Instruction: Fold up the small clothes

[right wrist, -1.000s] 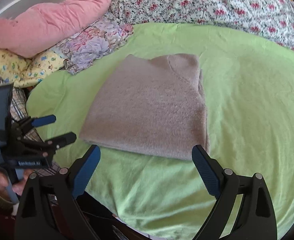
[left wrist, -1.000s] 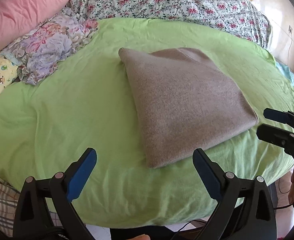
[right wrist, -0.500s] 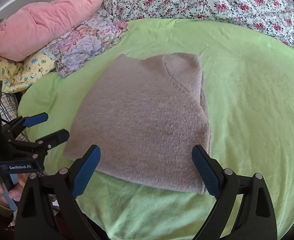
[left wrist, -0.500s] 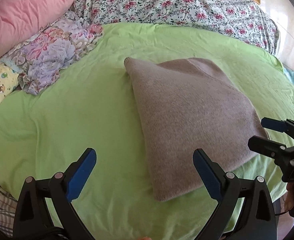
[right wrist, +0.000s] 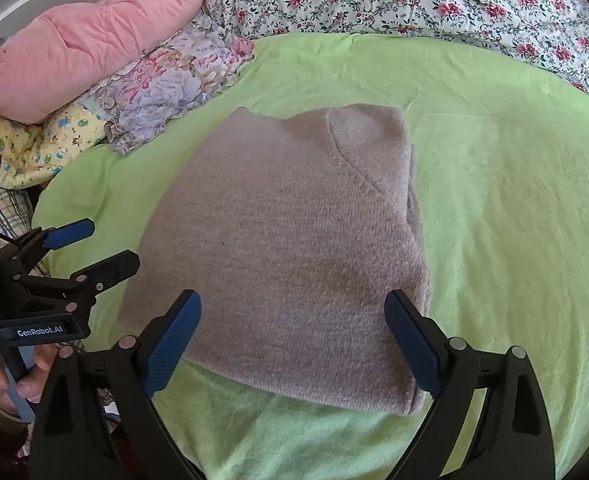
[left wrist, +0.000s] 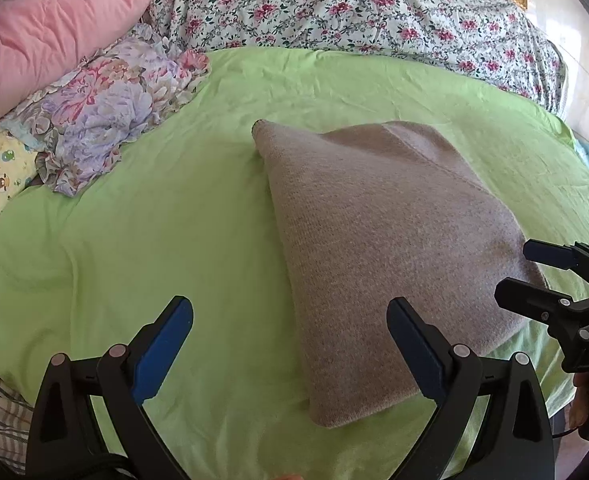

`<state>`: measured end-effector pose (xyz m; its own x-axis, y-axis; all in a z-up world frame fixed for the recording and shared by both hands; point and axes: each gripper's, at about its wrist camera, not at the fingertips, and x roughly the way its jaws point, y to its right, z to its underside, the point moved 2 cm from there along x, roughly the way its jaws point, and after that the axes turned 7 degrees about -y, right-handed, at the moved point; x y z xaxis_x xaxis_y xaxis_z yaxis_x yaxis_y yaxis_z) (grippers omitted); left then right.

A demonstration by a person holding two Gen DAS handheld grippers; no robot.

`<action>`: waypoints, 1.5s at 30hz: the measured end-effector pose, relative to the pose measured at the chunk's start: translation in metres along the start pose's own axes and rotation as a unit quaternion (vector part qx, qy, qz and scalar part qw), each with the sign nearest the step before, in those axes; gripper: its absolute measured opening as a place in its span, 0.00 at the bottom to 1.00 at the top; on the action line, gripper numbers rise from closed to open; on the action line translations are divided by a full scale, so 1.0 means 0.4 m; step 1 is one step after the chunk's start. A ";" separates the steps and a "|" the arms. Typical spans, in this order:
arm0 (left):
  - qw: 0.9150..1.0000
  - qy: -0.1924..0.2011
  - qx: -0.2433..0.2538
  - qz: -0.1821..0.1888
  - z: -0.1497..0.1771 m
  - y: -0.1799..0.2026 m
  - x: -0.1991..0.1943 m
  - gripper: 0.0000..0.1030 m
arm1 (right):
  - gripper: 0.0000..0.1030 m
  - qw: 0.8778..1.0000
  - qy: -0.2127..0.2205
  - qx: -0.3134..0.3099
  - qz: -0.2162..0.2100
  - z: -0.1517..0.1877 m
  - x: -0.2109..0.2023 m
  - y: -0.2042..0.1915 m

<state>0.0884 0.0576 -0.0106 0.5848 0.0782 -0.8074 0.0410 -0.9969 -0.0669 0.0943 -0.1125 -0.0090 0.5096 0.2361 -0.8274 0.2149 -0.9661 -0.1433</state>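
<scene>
Grippers, your left gripper (left wrist: 290, 356) and right gripper (right wrist: 292, 350), hover spread wide, holding nothing, over the folded sweater's (right wrist: 286, 248) near edge on the sheet (left wrist: 154, 232).

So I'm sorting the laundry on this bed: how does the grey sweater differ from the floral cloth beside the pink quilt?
The grey sweater is folded into a flat, neat packet; the floral cloth lies crumpled in a heap. The sweater is one plain colour, the cloth a purple and pink flower print. The sweater sits mid-sheet near both open grippers; the cloth lies at the far left edge. Both rest on the green sheet, and neither is held.
</scene>
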 end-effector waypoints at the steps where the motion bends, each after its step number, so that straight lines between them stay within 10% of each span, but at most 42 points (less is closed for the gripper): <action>1: 1.000 0.000 0.000 -0.001 0.000 0.002 -0.001 0.95 | 0.90 1.000 0.000 0.000 0.000 -0.001 0.001 0.001; 45: 1.000 -0.013 0.001 0.004 -0.017 0.026 0.011 0.95 | 0.90 1.000 -0.003 0.009 -0.001 -0.013 0.008 0.001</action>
<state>0.0967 0.0475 -0.0108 0.5645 0.0695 -0.8225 0.0344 -0.9976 -0.0607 0.1003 -0.1115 -0.0089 0.5038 0.2375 -0.8305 0.2017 -0.9672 -0.1542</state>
